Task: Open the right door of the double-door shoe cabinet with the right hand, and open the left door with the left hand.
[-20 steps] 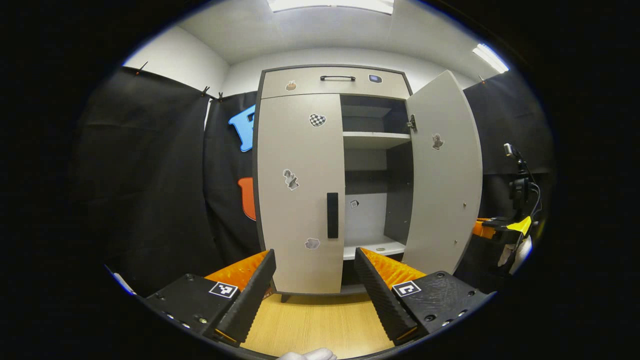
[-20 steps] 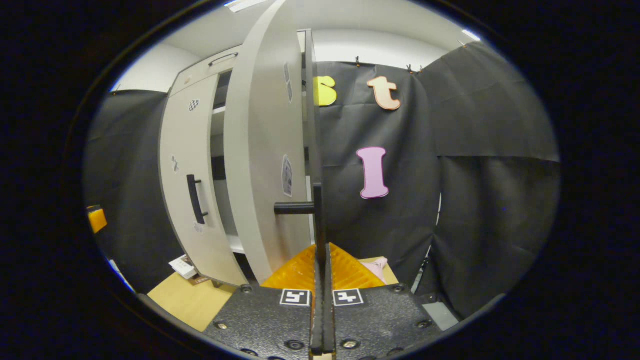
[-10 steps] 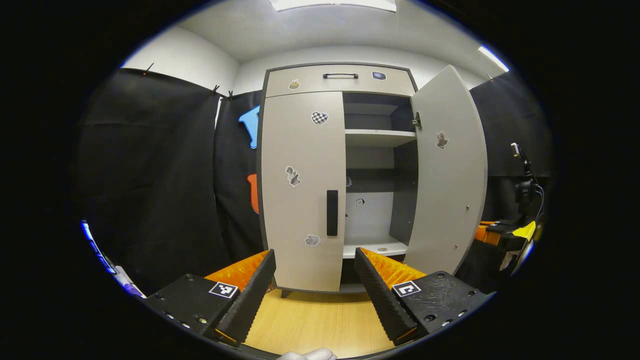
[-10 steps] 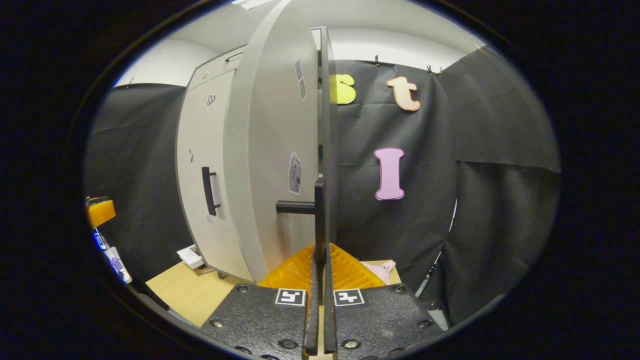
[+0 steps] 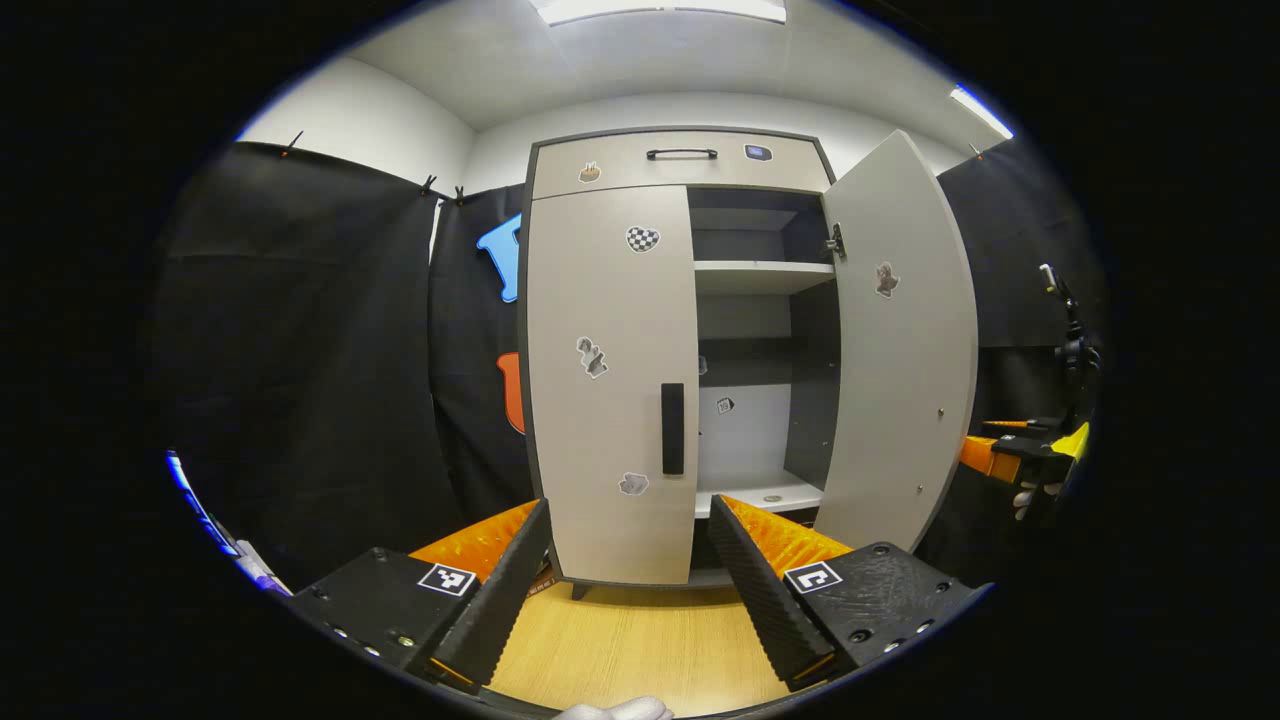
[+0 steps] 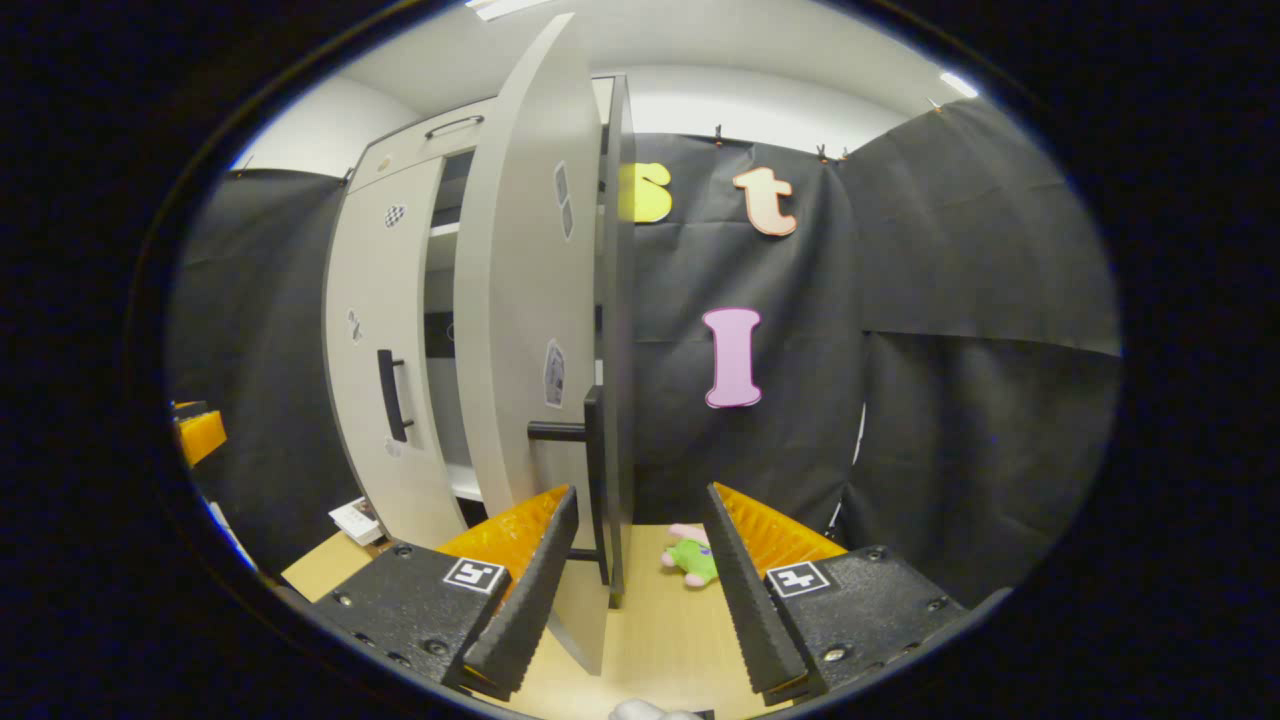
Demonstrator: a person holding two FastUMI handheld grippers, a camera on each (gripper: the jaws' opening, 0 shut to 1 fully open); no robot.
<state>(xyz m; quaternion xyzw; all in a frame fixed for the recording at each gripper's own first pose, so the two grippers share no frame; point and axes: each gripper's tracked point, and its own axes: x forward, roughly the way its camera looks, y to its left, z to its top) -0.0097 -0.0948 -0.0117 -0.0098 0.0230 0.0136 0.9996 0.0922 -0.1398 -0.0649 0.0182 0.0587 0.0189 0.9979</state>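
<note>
Left gripper [image 5: 630, 570]: fingers spread wide, nothing between them, hovering over the wood floor [image 5: 640, 650] just short of the shoe cabinet [image 5: 680, 160]. Straight ahead of it is the left door [image 5: 610, 380], closed flush, its dark vertical handle [image 5: 672, 428] at the inner edge, not touched. Right gripper [image 6: 630, 570]: fingers also apart, holding nothing; the right door's [image 6: 520, 300] free edge and its dark handle [image 6: 592, 470] stand in the gap between the fingers, slightly ahead, with no contact visible. Right door is swung well out, seen nearly edge-on in the right gripper view; the left gripper view shows it open, with the shelves [image 5: 760, 275] exposed. Further off, a small green and pink plush toy [image 6: 690, 558] lies on the floor beyond the right door, near the black cloth wall [image 6: 950, 350].
</note>
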